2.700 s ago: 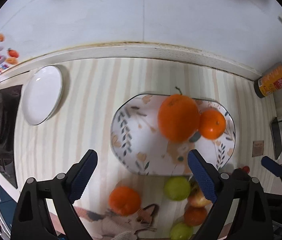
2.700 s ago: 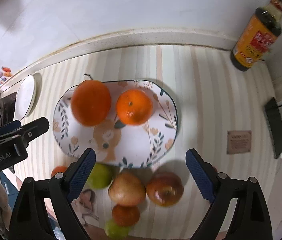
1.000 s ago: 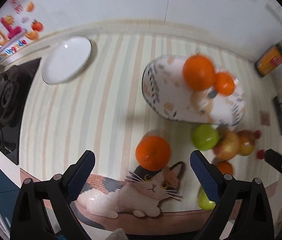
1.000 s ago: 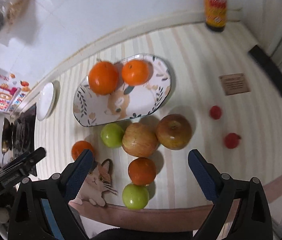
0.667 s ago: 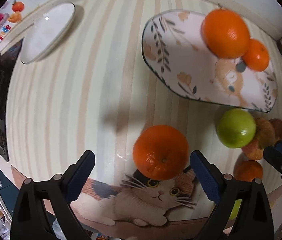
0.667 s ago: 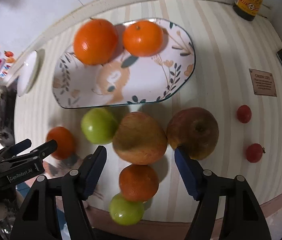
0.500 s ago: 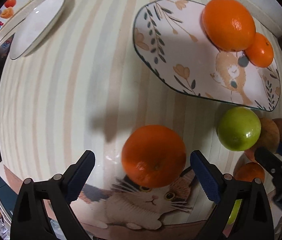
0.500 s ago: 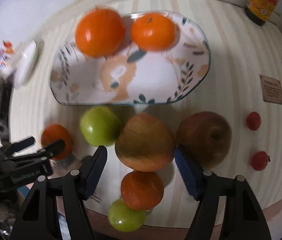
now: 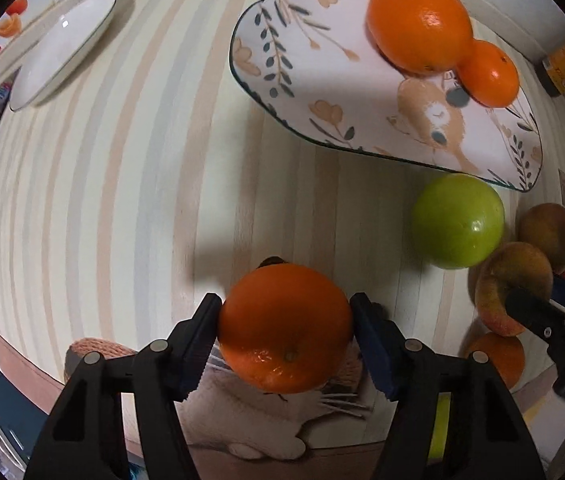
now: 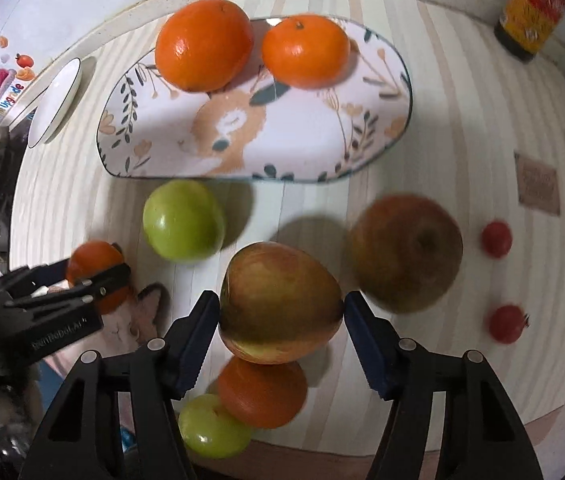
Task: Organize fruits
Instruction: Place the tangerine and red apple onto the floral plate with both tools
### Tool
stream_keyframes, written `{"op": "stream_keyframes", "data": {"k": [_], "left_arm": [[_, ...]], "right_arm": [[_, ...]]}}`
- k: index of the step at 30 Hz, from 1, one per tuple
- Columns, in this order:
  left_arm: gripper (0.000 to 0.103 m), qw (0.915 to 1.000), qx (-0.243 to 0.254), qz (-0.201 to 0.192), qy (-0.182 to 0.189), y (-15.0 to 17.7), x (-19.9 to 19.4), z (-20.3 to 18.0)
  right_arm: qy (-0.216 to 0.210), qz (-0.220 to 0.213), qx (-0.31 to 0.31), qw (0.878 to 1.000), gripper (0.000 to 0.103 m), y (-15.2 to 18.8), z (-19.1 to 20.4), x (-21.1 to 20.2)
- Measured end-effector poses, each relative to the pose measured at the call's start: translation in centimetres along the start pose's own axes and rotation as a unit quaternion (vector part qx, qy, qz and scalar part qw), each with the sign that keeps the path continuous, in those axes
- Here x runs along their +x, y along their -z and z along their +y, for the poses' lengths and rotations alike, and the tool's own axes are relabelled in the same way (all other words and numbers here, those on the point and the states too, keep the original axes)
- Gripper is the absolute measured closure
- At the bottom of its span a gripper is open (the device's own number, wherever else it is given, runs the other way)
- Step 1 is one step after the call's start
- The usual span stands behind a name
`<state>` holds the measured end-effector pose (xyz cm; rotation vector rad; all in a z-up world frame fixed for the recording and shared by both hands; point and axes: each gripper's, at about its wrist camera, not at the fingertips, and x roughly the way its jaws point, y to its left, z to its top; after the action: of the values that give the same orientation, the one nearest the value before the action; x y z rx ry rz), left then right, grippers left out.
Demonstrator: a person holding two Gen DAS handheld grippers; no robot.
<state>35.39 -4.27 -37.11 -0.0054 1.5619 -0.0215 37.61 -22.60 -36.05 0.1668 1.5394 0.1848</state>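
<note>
Left wrist view: my left claw (image 9: 285,326) squeezes an orange (image 9: 285,328), near the flowery plate (image 9: 322,80). My right claw (image 10: 280,314) squeezes an apple (image 10: 278,308), also near that plate. Two oranges (image 10: 204,46) sit on it already. I think most fruit is left: green ones (image 10: 182,220), another apple (image 10: 406,252), little red ones (image 10: 496,239).

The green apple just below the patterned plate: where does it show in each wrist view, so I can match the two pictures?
Left wrist view: the green apple sits right of centre, just below the patterned plate's near rim, ahead and right of the left gripper.
Right wrist view: it sits left of centre, again just below that plate.
Shared landmark: the plate's deer print.
</note>
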Motion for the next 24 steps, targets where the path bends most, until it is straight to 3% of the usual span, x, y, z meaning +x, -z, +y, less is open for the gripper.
{"op": "stream_keyframes", "data": {"k": [3,11,18,20,24], "left_arm": [[0.039,1.0000,0.000,-0.002,-0.005,0.1,0.2,-0.5],[0.039,1.0000,-0.008,-0.004,0.004,-0.5,-0.6,-0.2],[0.039,0.9980,-0.020,-0.035,0.049,-0.9,-5.9,0.3],[0.039,0.9967,-0.019,-0.052,0.058,-1.6,-8.1,0.6],[0.039,0.9956,-0.010,-0.068,0.064,-6.3,-10.5,0.6]], "right_arm": [[-0.017,-0.006,0.013,1.000,0.034,-0.4,-0.3,0.5],[-0.012,-0.005,0.002,1.000,0.034,-0.7,0.1,1.1],[-0.057,-0.054,0.031,0.996,0.034,-0.6,-0.5,-3.8],[-0.063,-0.079,0.032,0.994,0.034,-1.4,-0.4,-6.0],[-0.024,-0.105,0.007,0.994,0.034,-4.4,-0.4,-7.9]]}}
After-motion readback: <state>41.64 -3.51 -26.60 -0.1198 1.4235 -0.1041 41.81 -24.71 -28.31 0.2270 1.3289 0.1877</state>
